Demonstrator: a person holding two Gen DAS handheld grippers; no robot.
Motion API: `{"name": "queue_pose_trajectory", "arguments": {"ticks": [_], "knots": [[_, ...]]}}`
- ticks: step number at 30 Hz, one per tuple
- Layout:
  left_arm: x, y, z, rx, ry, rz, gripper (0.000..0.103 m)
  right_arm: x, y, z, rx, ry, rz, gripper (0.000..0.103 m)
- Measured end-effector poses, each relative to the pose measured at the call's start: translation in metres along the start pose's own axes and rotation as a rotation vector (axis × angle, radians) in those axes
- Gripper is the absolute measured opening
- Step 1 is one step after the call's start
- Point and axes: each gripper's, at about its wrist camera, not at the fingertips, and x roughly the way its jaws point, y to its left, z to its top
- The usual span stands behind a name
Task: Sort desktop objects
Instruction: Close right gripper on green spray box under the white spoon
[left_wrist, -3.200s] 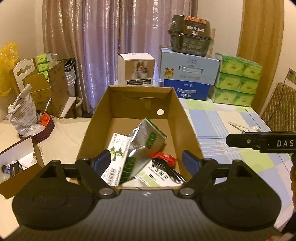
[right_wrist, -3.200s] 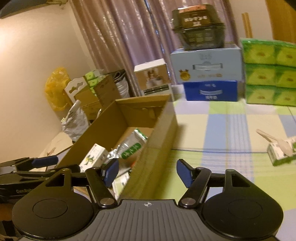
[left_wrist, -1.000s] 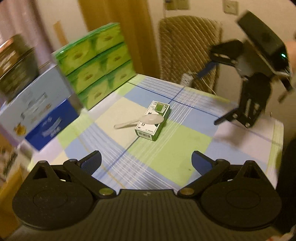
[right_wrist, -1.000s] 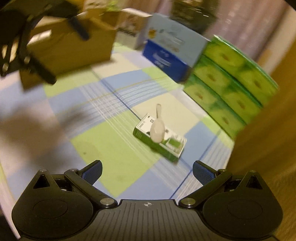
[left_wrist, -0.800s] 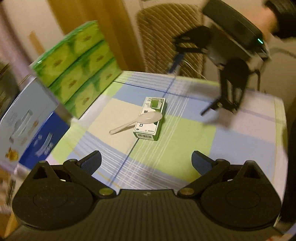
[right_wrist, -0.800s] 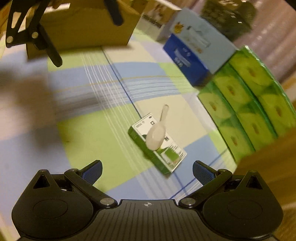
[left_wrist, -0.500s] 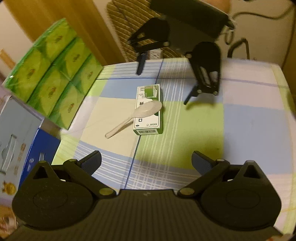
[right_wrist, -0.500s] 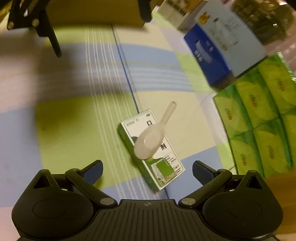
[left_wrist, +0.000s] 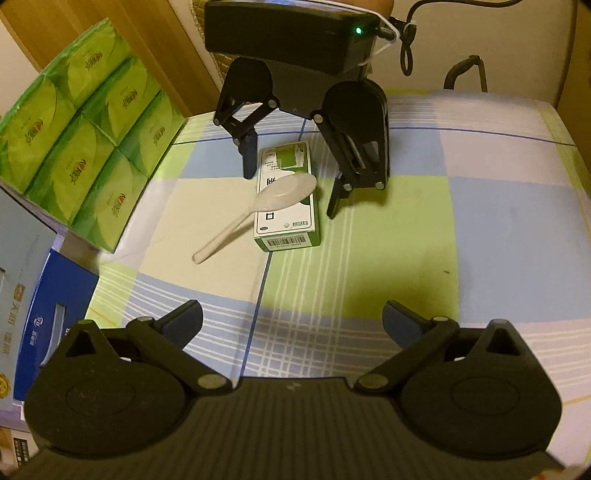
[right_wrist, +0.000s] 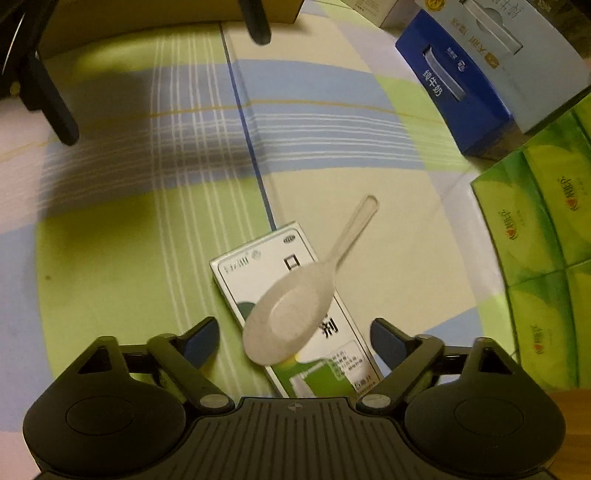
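Your right tongs (right_wrist: 293, 341) stand wide open directly above the green-and-white cardboard medicine box (left_wrist: 287, 197), one finger on each long side, so its long axis runs between the fingers toward your left tongs (left_wrist: 291, 323), which are also wide open, empty and well apart. The white plastic spoon (left_wrist: 258, 214) lies with its bowl on the box and its handle on the checked desk (left_wrist: 480, 229). Compared with half a second ago, the right tongs are lower and closer.

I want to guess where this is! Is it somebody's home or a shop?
Probably a home, maybe a dining or living room. A checked tablecloth covers the table, bought packs of green tissues and milk cartons are stacked on it, and a plastic spoon lies on a small box.
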Motion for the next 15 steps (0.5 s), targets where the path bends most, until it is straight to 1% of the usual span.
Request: {"name": "queue_pose_trajectory", "arguments": {"ticks": [3,6,10,14,15], "knots": [[0.0,0.0,-0.001,0.004,0.0,0.001,0.102,-0.002,0.003,0.003,-0.01,0.008,0.002,0.066],[-0.003,-0.002,0.0,0.01,-0.004,-0.001,0.102,-0.004,0.012,0.003,-0.022,0.013,0.008,0.059],[-0.007,-0.009,0.001,0.027,-0.007,-0.01,0.102,-0.011,0.034,0.004,-0.045,0.002,0.027,0.058],[-0.01,-0.021,0.002,0.036,-0.008,-0.025,0.102,-0.02,0.069,0.006,-0.1,-0.017,0.019,0.057],[-0.011,-0.025,0.002,0.041,-0.008,-0.032,0.102,-0.026,0.087,0.006,-0.116,-0.03,0.026,0.056]]}}
